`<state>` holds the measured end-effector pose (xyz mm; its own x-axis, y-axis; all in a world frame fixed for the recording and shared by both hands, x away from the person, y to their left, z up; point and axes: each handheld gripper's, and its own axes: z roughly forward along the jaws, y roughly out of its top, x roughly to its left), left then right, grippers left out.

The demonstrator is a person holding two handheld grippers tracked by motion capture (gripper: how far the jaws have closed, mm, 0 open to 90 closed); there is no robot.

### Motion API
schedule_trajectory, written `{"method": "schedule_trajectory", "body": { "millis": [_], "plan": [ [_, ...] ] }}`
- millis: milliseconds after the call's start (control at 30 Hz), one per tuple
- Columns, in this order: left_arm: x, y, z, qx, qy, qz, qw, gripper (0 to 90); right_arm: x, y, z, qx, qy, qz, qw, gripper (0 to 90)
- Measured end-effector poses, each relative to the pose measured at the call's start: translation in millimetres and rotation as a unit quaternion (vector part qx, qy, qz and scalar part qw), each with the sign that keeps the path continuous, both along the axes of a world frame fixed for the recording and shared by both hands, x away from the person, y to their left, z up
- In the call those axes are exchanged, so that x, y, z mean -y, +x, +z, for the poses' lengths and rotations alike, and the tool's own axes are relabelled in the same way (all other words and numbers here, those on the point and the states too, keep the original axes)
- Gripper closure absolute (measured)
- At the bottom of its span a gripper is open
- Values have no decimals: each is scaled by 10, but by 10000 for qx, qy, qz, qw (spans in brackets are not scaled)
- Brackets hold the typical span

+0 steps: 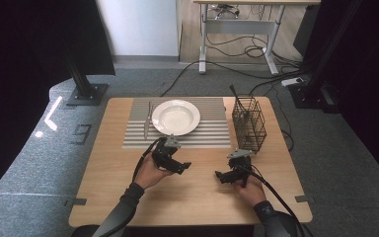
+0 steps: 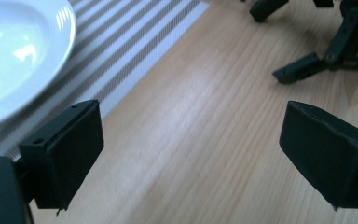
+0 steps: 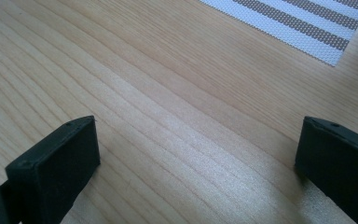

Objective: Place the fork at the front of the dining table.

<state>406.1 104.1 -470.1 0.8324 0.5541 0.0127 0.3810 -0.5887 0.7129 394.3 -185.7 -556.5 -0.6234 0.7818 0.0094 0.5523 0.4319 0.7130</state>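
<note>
A white plate (image 1: 175, 117) sits on a striped placemat (image 1: 212, 131) at the far middle of the wooden table (image 1: 192, 202). A knife (image 1: 147, 121) lies on the mat to the left of the plate. My left gripper (image 1: 182, 166) hovers just in front of the mat, jaws open with nothing between them. In the left gripper view the gripper (image 2: 191, 158) is over bare wood, with the plate (image 2: 14, 51) at upper left. My right gripper (image 1: 220, 175) sits low over the table to the right. Its jaws (image 3: 198, 172) are open over bare wood.
A black wire basket (image 1: 249, 123) stands at the table's far right, with a dark utensil handle (image 1: 236, 98) sticking out of it. The other gripper (image 2: 326, 51) shows at the top right of the left gripper view. A corner of the mat (image 3: 303, 23) shows in the right gripper view.
</note>
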Motion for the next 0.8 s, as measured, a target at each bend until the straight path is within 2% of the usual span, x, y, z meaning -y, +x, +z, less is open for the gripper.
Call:
{"method": "schedule_trajectory", "body": {
  "millis": [300,667,800],
  "plan": [
    [198,131,203,146,-42,-166,9997,138,1,2,0,14,-2,8,10000,0],
    [459,284,375,181,-88,-288,9994,164,1,2,-2,18,-3,12,10000,0],
    [577,345,455,251,-69,-328,9991,183,3,3,0,14,-9,25,10000,0]
  ]
}}
